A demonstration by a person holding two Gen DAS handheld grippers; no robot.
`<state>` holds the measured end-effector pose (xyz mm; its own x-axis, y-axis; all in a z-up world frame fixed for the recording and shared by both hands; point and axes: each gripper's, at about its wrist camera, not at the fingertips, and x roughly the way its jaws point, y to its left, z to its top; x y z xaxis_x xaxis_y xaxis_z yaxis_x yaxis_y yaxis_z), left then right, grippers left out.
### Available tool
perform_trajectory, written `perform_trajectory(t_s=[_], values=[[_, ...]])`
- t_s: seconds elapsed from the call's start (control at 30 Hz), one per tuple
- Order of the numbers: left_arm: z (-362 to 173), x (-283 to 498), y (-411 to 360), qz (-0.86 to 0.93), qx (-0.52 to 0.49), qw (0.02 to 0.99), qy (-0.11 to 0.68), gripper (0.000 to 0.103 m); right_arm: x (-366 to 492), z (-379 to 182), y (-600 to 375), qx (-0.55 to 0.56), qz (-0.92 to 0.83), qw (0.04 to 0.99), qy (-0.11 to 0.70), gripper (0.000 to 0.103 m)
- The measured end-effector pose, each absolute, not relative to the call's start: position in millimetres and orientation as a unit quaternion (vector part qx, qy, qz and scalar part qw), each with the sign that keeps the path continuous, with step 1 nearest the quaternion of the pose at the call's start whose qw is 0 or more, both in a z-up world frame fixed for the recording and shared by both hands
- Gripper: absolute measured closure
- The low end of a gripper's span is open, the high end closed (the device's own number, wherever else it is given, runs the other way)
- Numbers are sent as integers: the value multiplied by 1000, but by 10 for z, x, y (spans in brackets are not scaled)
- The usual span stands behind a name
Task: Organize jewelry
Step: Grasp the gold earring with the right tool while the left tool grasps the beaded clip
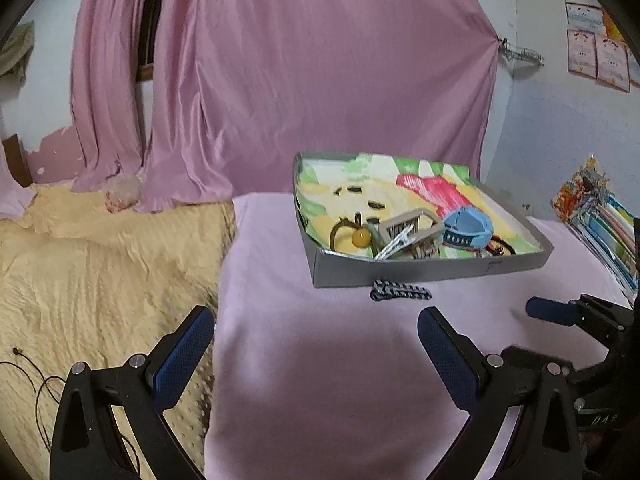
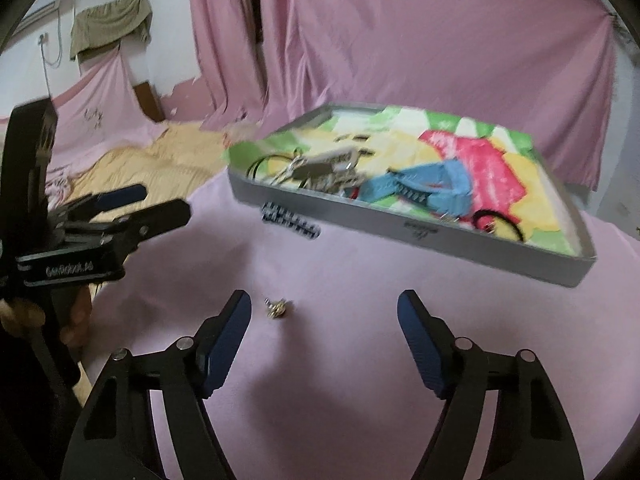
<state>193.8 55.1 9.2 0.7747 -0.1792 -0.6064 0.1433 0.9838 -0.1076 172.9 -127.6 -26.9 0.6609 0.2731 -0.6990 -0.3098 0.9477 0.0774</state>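
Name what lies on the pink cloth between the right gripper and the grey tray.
In the right wrist view, a small gold trinket lies just ahead of the open right gripper; further on, a black-and-white patterned strip lies against the grey tray.

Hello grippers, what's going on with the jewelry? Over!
Left gripper open, empty. Right gripper open, empty, small gold piece just ahead on pink cloth. Beaded strip outside tray. Nothing blocking.

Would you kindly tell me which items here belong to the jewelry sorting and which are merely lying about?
Belongs to the job:
shallow grey cardboard tray
black-and-white patterned hair clip
small gold trinket
blue plastic band
yellow-bead hair tie

Just lying about:
pink curtain
yellow quilt
colourful stacked booklets
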Motion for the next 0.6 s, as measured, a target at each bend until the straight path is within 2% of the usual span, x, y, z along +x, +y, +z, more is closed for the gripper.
perform_trajectory(t_s=[0.1, 0.3, 0.4, 0.6], values=[[44, 2016, 570, -93, -40, 934, 342, 1, 1753, -328, -1230, -31, 166, 903, 395, 35], [-40, 2145, 560, -102, -50, 920, 375, 9, 1830, -370, -1161, -42, 172, 892, 416, 44], [-84, 2191, 534, -106, -48, 913, 392, 12, 1865, -378, -1093, -61, 172, 888, 422, 46], [-112, 2252, 500, -118, -56, 904, 408, 15, 1914, -340, -1053, -77, 171, 887, 422, 66]])
